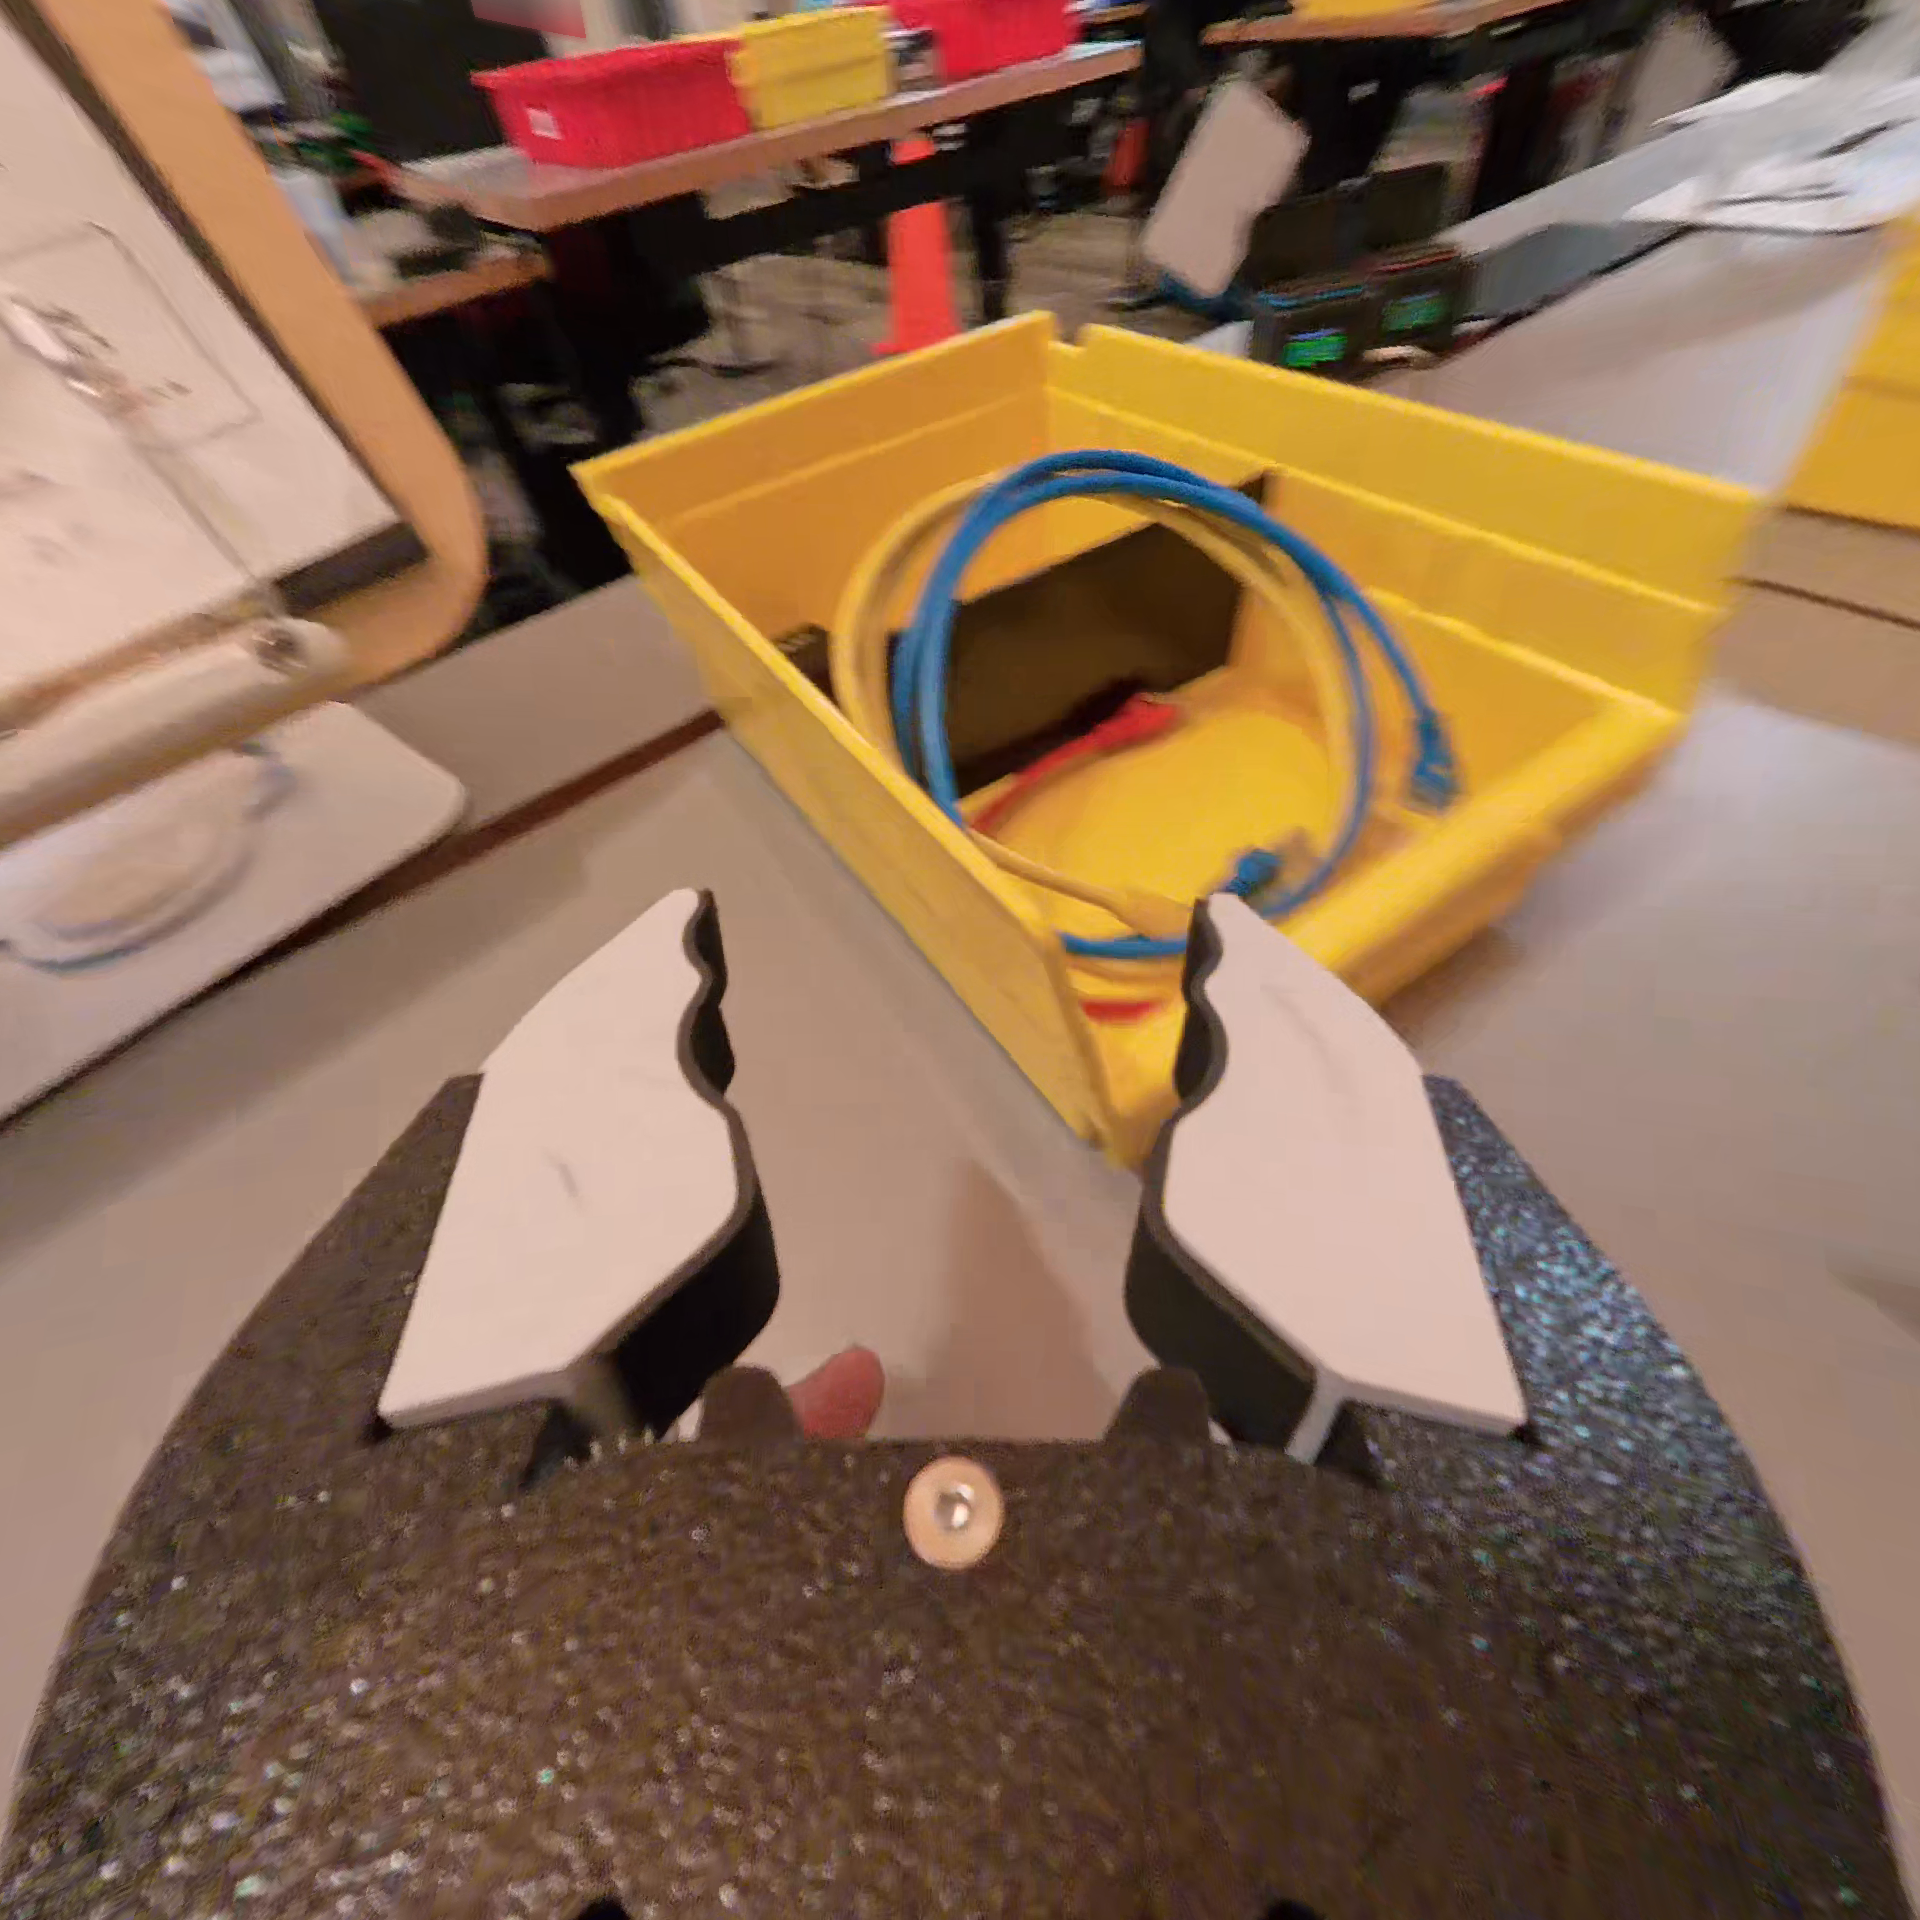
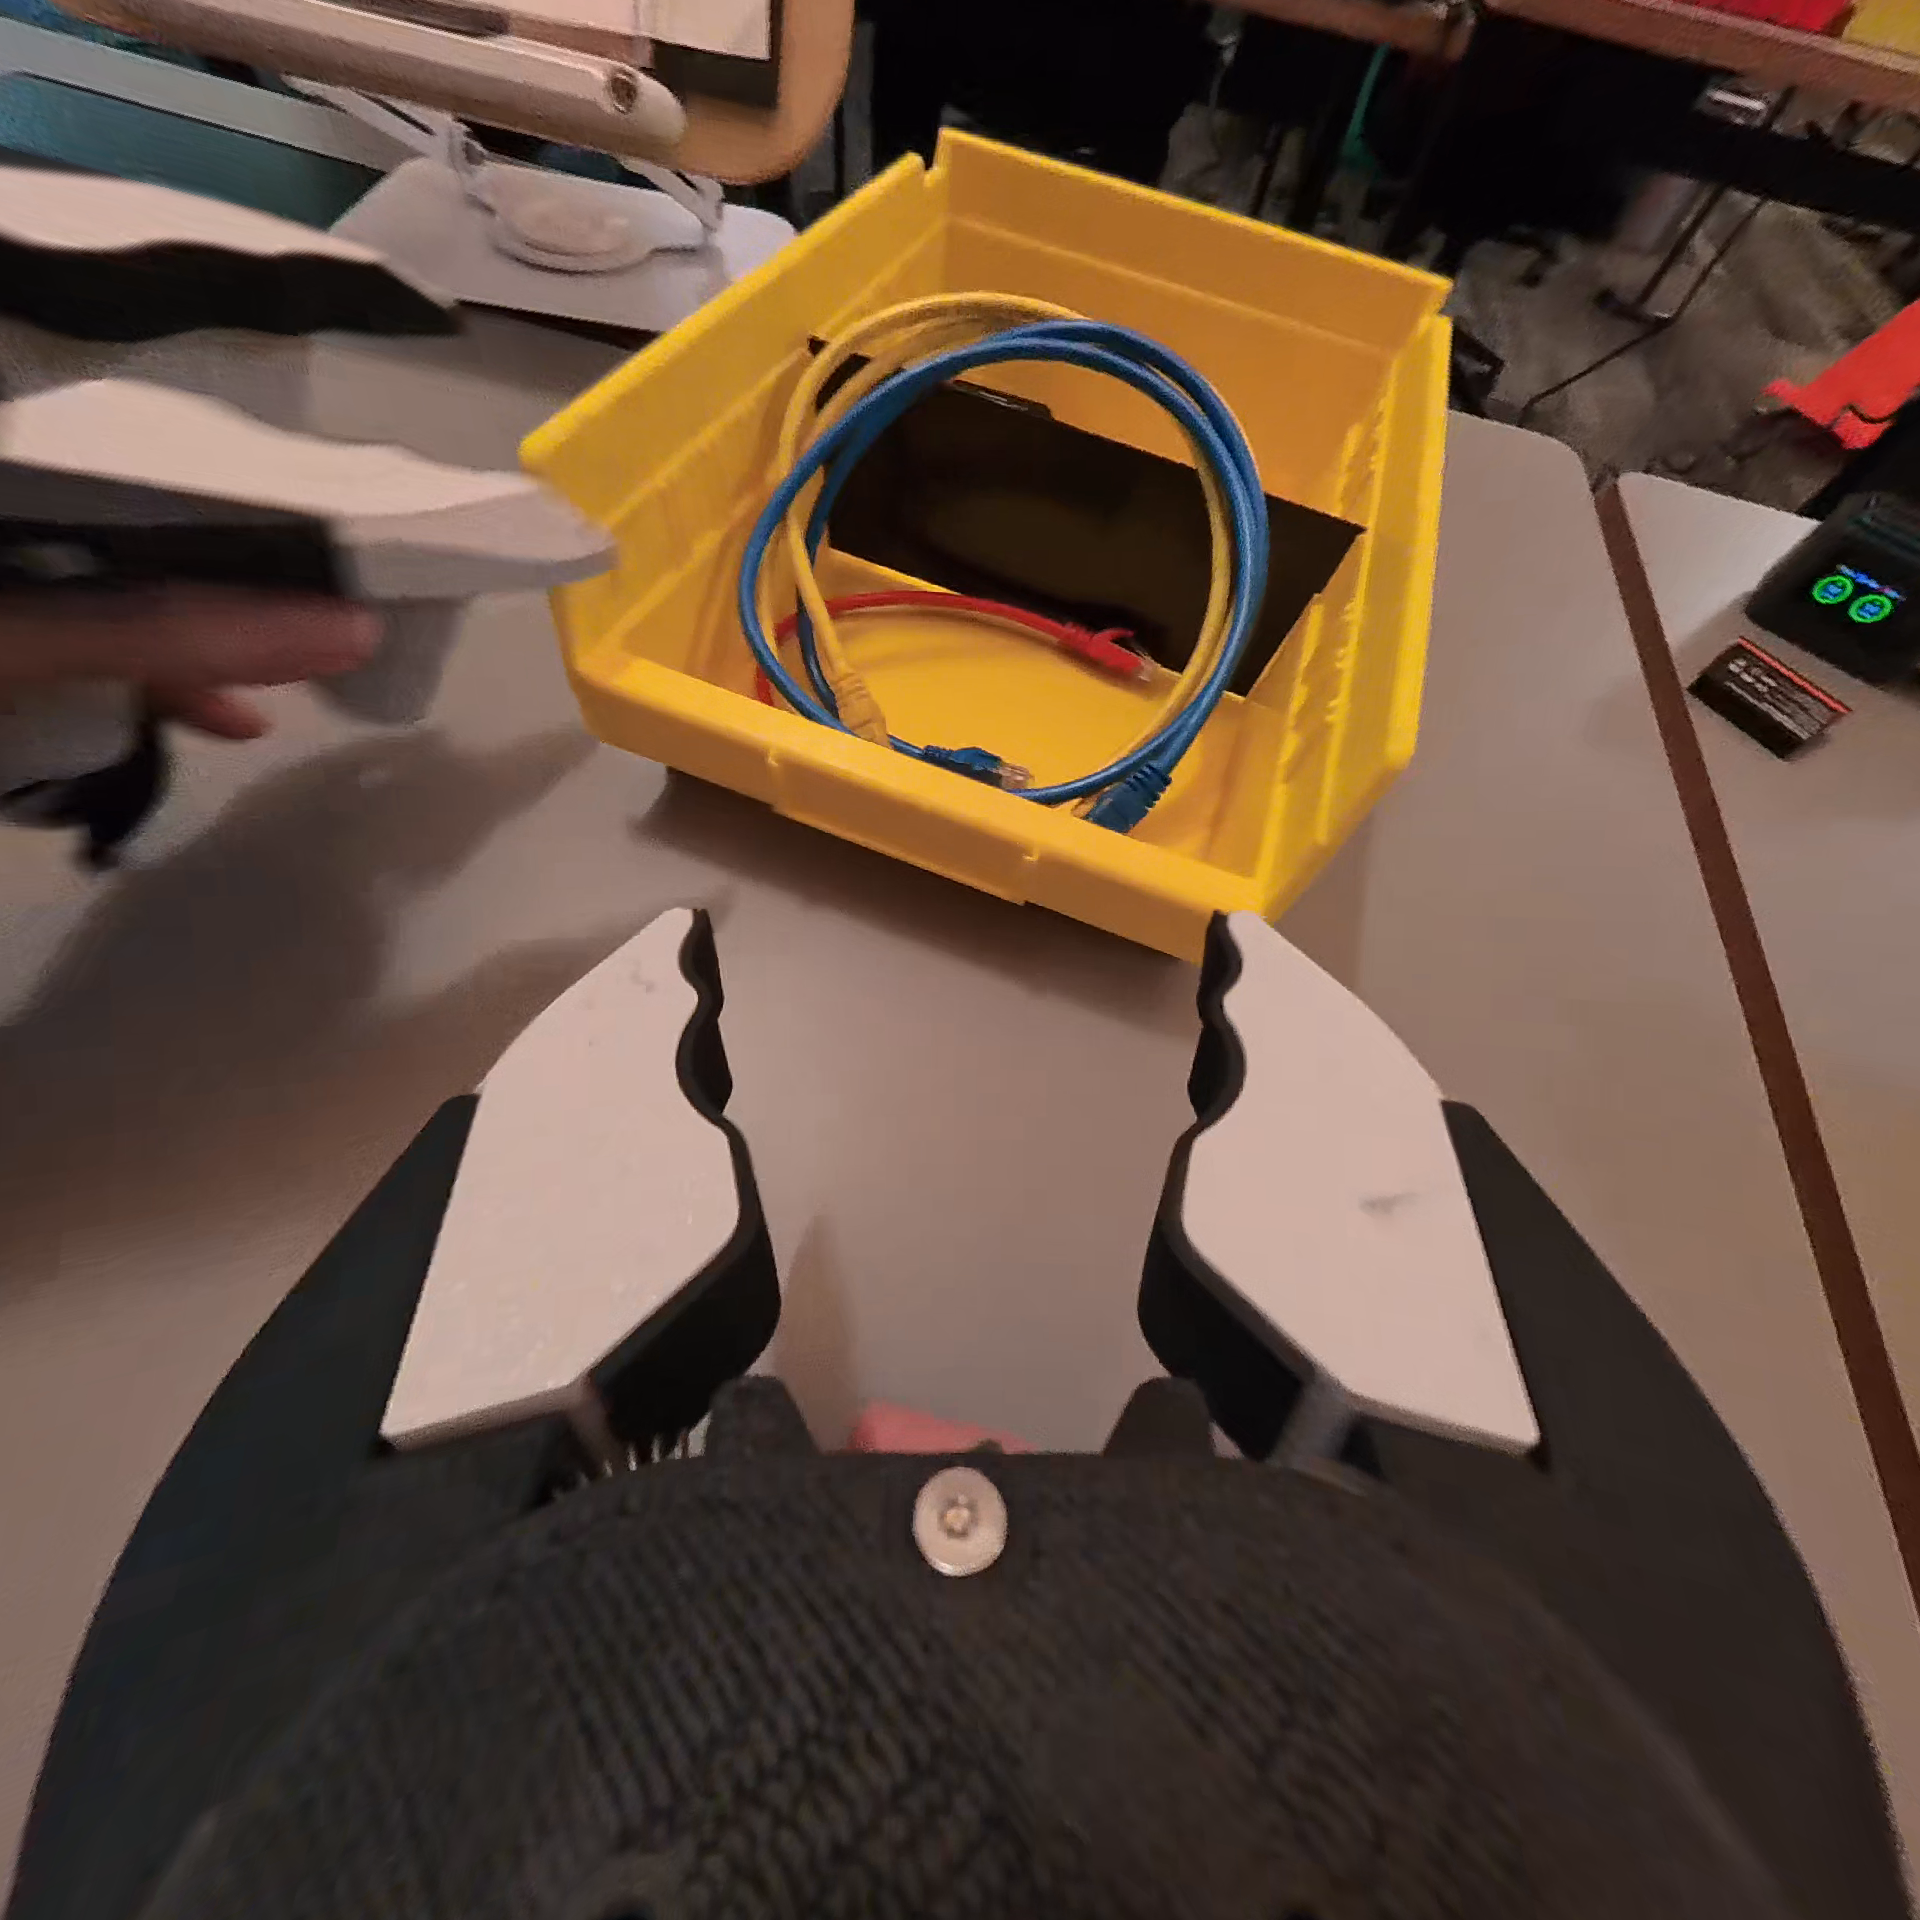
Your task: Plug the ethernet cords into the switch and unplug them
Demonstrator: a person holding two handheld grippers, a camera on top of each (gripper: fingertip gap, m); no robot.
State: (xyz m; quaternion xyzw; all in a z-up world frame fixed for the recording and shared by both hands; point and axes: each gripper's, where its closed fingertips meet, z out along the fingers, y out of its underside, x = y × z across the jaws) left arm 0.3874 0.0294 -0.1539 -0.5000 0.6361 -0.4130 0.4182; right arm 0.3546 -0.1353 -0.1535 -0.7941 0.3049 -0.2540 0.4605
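A yellow bin (image 2: 1039, 862) (image 1: 935, 894) stands on the grey table. Inside it lie a coiled blue cord (image 2: 1236, 499) (image 1: 1340, 613), a yellow cord (image 2: 810, 613) (image 1: 862, 613) and a red cord (image 2: 966, 605) (image 1: 1101, 732), with a flat black switch (image 2: 1049, 520) (image 1: 1091, 634) leaning at the back. My left gripper (image 1: 951, 925) is open and empty, just short of the bin's near left corner; it also shows in the right wrist view (image 2: 499, 416). My right gripper (image 2: 956, 935) is open and empty in front of the bin.
A white stand with a clear base (image 1: 135, 862) (image 2: 582, 223) sits left of the bin. A small black device with green lights (image 2: 1849, 597) and a dark card (image 2: 1766, 707) lie on the neighbouring table at right. Red and yellow bins (image 1: 623, 94) stand on far tables.
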